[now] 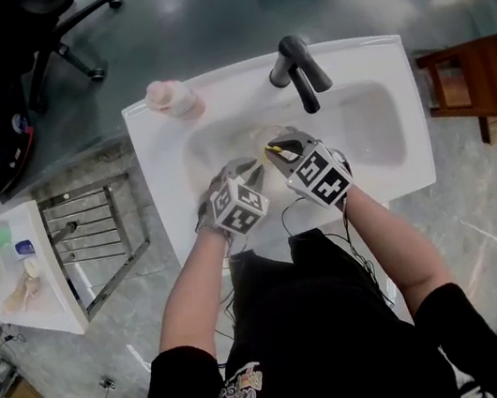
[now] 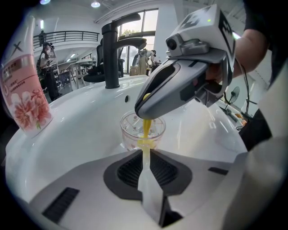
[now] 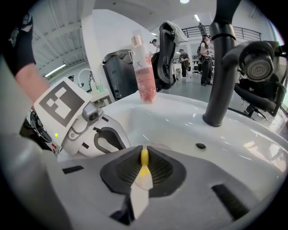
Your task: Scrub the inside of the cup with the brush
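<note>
A small clear cup (image 2: 135, 130) stands in the white sink basin (image 1: 380, 137). My left gripper (image 2: 145, 150) is shut on the cup's near wall. From above, my right gripper (image 2: 144, 110) holds a yellow brush (image 2: 145, 128) whose end reaches down inside the cup. In the right gripper view the brush's yellow handle (image 3: 144, 158) is pinched between the shut jaws of the right gripper (image 3: 144, 150), with the cup's rim (image 3: 157, 147) just past them. In the head view the left gripper (image 1: 252, 174) and right gripper (image 1: 280, 151) meet tip to tip over the basin.
A black faucet (image 1: 299, 70) arches over the basin's back. A pink bottle (image 1: 172, 97) stands on the sink's back left corner. A metal rack (image 1: 93, 235) and a cluttered white table (image 1: 53, 304) sit to the left, a wooden stool (image 1: 467, 88) to the right.
</note>
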A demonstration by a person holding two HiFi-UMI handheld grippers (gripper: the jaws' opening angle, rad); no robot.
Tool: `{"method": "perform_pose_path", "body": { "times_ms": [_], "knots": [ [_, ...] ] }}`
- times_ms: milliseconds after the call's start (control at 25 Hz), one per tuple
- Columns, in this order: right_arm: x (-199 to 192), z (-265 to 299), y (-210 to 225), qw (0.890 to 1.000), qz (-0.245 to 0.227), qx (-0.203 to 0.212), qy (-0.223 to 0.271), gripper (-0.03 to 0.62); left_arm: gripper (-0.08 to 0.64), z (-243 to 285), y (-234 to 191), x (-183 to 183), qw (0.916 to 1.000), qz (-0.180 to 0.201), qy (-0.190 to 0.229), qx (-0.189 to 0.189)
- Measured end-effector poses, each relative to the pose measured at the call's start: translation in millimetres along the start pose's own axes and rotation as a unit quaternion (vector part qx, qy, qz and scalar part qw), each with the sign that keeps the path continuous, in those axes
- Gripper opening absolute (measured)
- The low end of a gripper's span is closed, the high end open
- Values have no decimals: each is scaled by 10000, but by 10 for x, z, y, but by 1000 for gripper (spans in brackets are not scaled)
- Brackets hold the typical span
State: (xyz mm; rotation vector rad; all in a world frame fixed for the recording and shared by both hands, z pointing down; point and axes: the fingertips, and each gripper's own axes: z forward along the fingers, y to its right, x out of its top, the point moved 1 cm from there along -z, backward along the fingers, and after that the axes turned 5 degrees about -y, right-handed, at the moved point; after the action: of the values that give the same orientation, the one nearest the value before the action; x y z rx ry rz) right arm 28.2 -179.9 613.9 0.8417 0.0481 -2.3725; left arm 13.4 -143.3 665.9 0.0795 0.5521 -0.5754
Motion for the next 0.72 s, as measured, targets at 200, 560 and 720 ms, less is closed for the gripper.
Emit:
{"method": "perform_pose_path", "body": {
  "times_ms": [200,560,720],
  "knots": [
    [69,17,112,9995,139,-183,230,37,46,8,4,3,10000,16,-1,4],
    [73,-11,318,9963,-57,-797,328,37,44,12,7,-5,10000,-3,-8,-28],
    [65,-44,336,9955,-292,-890,125,37,44,5,10,-1,10000,-14,-4,-36]
  ]
}}
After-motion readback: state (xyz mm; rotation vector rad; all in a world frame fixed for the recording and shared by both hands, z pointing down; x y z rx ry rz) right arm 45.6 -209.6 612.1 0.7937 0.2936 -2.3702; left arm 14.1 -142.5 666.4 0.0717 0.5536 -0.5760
